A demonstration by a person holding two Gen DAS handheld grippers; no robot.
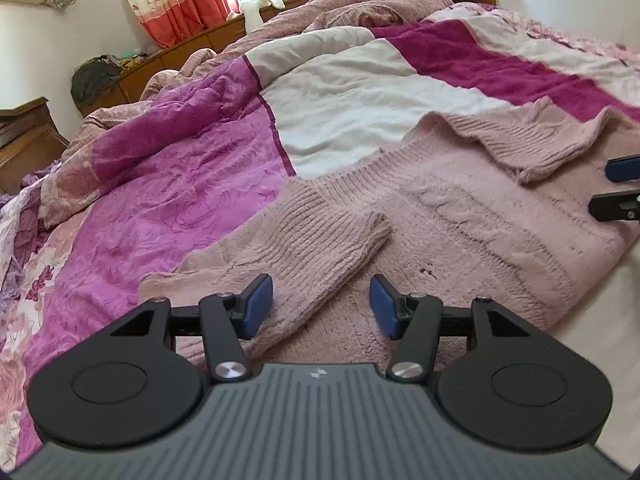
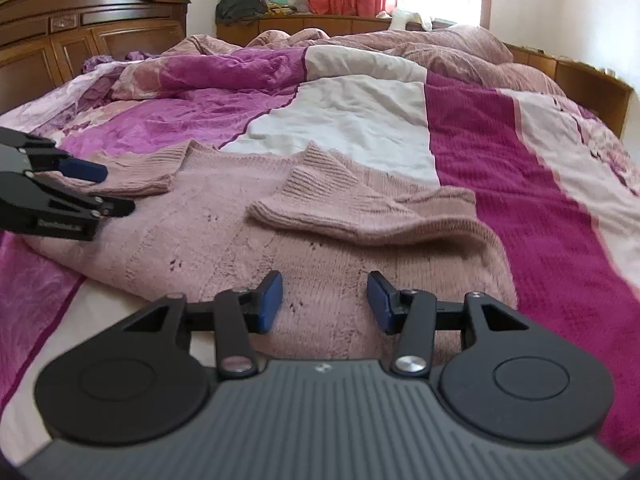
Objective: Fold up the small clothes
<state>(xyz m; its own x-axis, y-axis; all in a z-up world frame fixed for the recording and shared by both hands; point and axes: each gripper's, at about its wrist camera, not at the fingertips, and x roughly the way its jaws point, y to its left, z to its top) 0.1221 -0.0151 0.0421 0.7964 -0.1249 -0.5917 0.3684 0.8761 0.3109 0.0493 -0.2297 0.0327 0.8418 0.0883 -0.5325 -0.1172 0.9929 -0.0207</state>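
the pink knit sweater lies flat on the bed, across the quilt's white and magenta panels, its hem end nearest me and its far end toward the crumpled bedding. both sleeves are already folded in over the body: the left sleeve lies diagonally across the near left part of the body, and the right sleeve crosses the front from the other side. that reads to me as the narrowing step done, so i judge the next fold is lengthwise — hem brought up toward the far end.

that would explain where i hold things. my left gripper hangs low over the near left part of the sweater, jaws spread, nothing between the blue pads, the sleeve's lower stretch lying just past them. my right gripper is likewise released and empty, poised over the near right part of the body, with the knit directly beneath it.

edges: the sweater's right side rolls slightly where the sleeve turns back, and its left side sits near the quilt's purple panel. ahead there is plenty of flat quilt before the heaped bedding and the wooden headboard — room enough to carry the hem forward. the ribbed knit looks soft and thick, so i expect it to sag if pinched at one point only.
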